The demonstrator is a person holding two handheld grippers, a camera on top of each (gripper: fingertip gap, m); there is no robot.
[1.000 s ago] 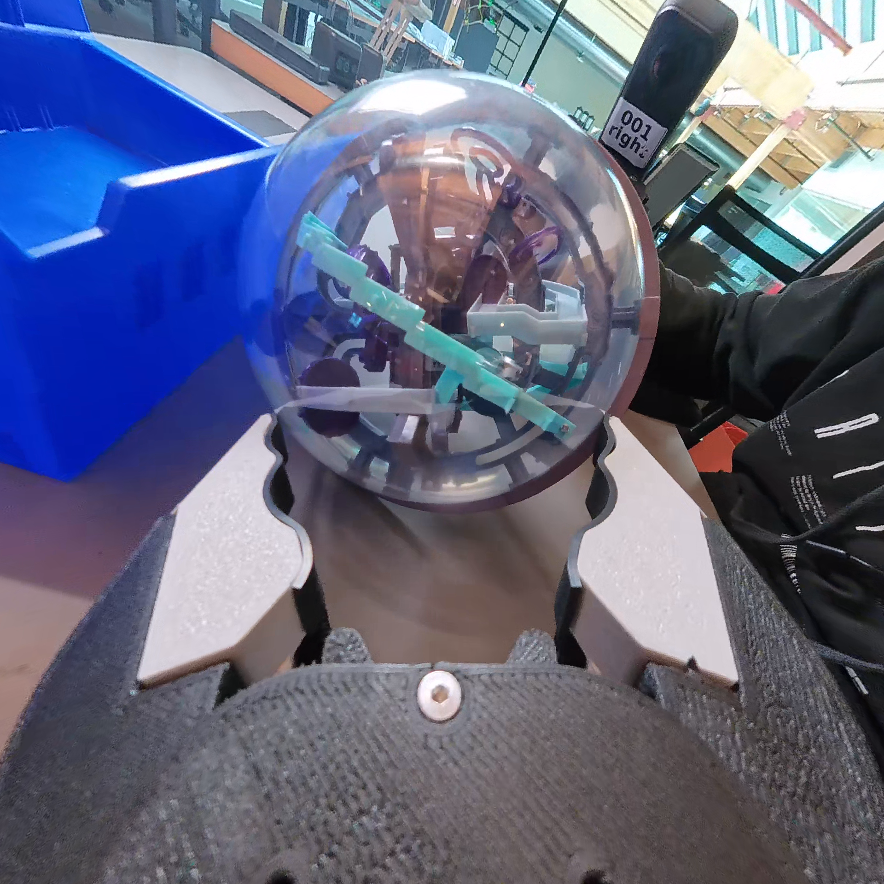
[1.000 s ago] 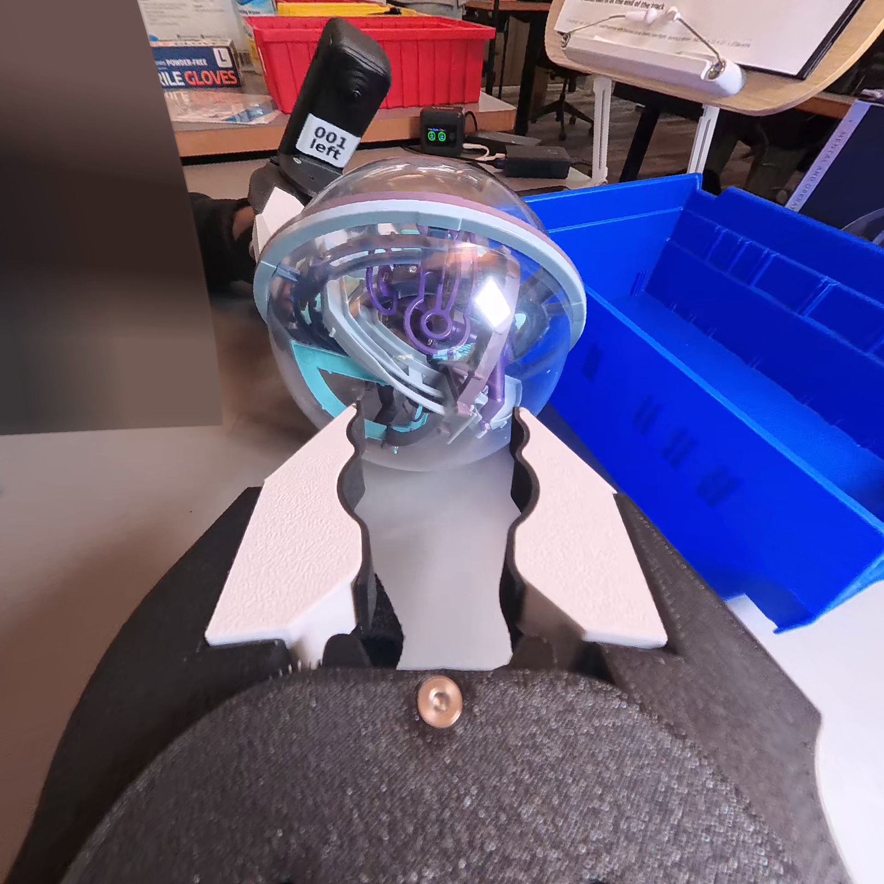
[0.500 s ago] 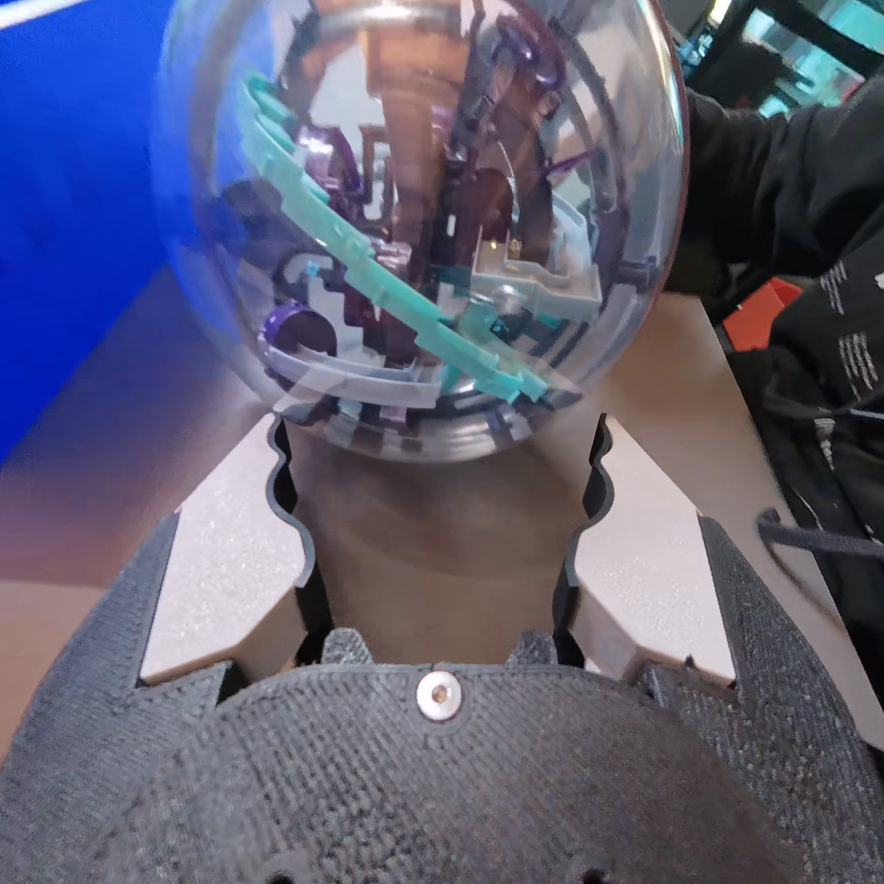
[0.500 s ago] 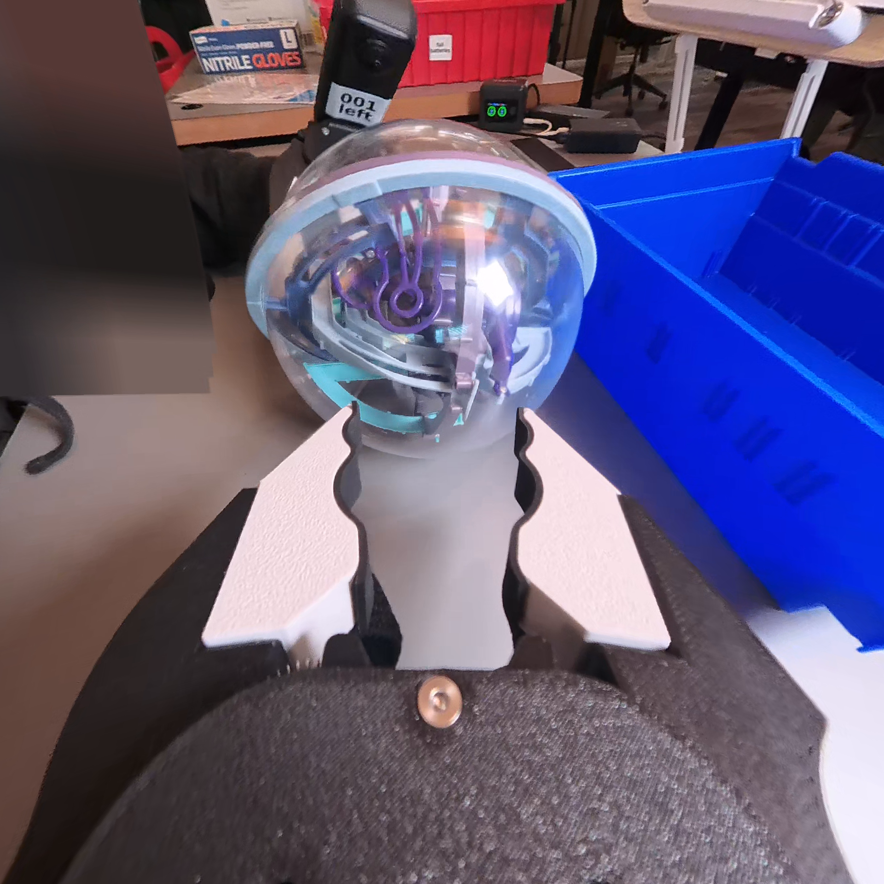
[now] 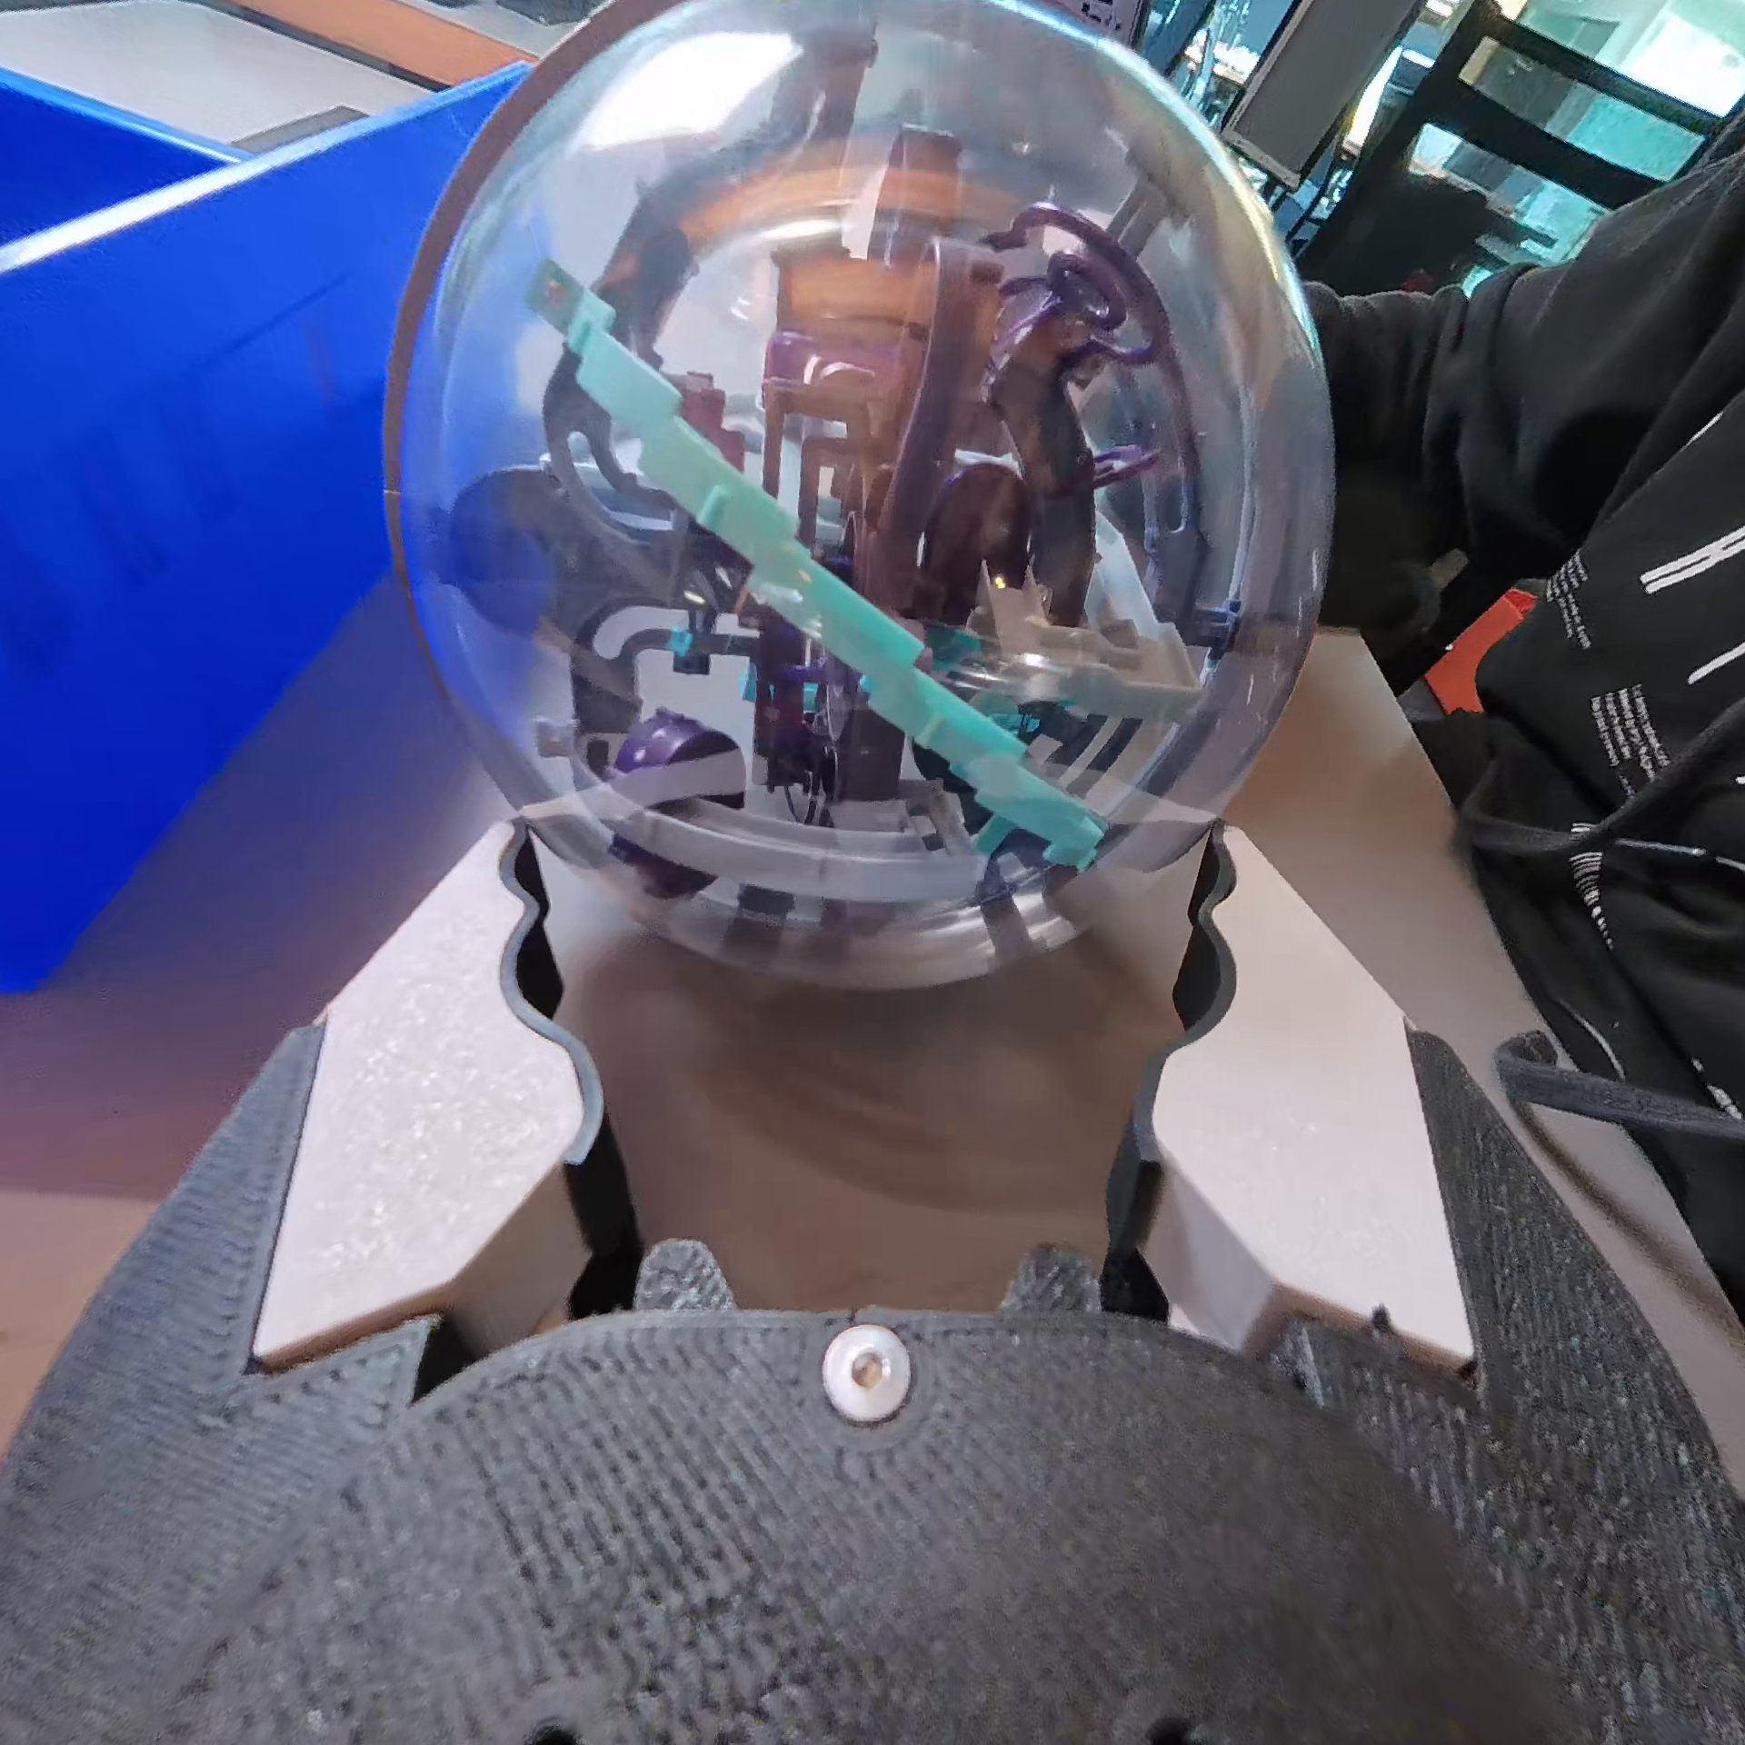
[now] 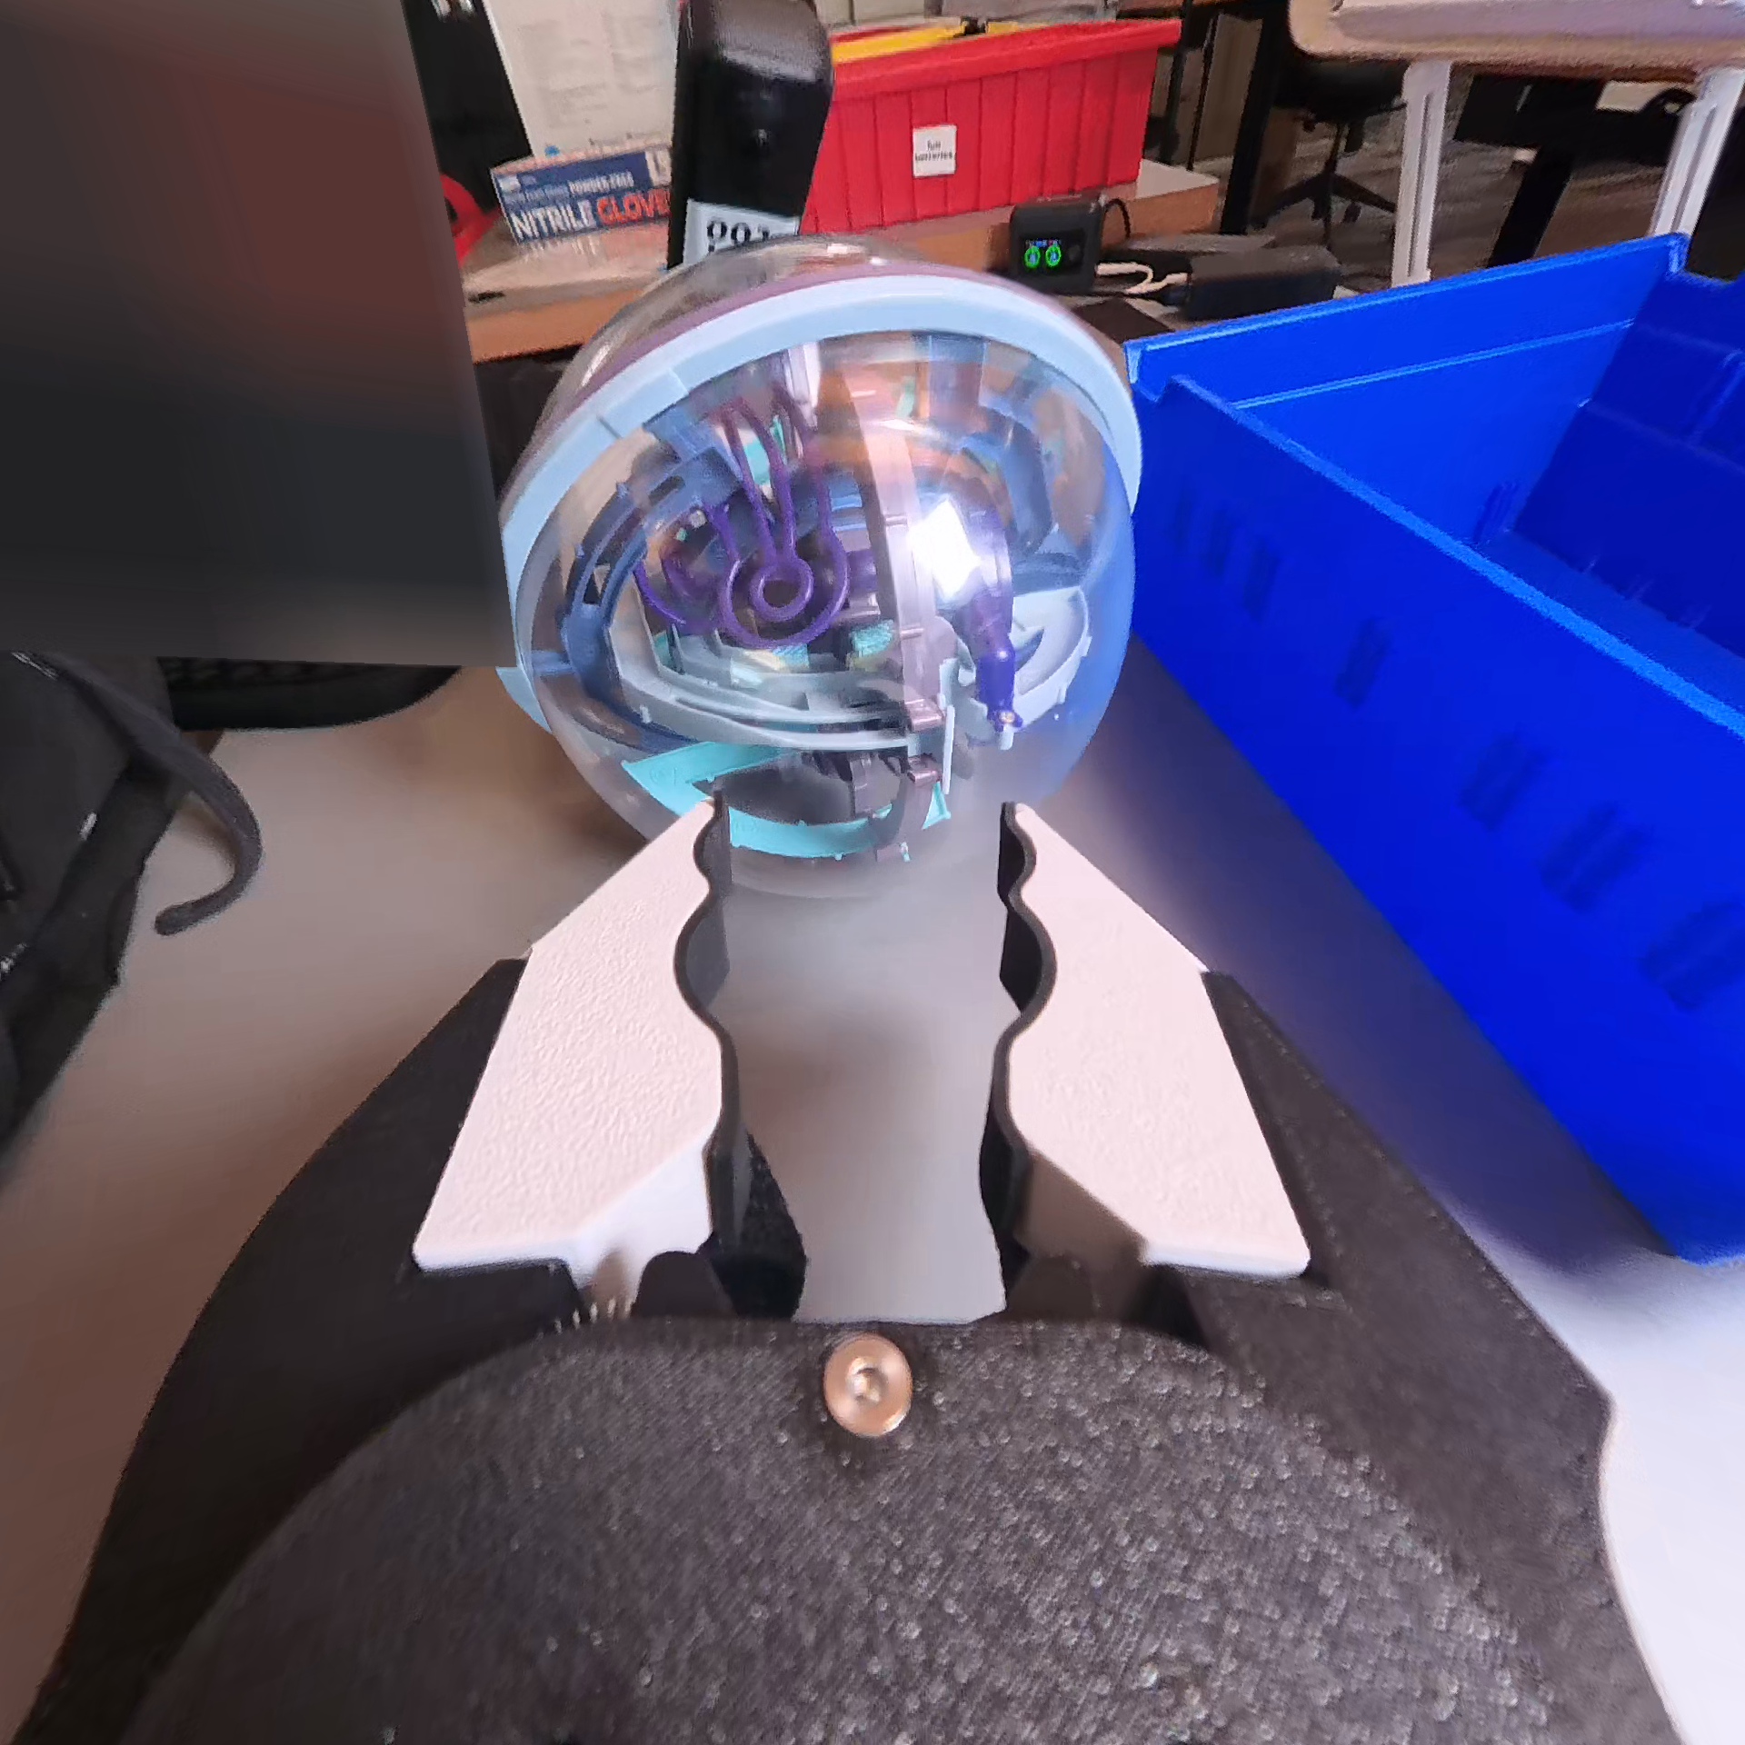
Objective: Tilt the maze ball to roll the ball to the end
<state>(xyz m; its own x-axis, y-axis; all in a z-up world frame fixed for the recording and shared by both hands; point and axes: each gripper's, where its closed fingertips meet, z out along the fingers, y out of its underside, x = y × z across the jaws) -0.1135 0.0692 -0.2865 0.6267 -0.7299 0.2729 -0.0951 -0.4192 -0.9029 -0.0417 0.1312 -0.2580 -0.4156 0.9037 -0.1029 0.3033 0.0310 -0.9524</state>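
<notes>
At centre frame, the maze ball (image 5: 855, 491) sat pinched between left gripper (image 5: 864, 850) and right gripper (image 6: 859, 821), jaws spread; teal track had tipped steeper, so tilting continued.

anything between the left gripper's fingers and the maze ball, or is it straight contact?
Nothing between. In the left wrist view the left gripper has both fingertips right at the maze ball; only bare table shows in the gap behind. Actual contact is too close to call.
</notes>
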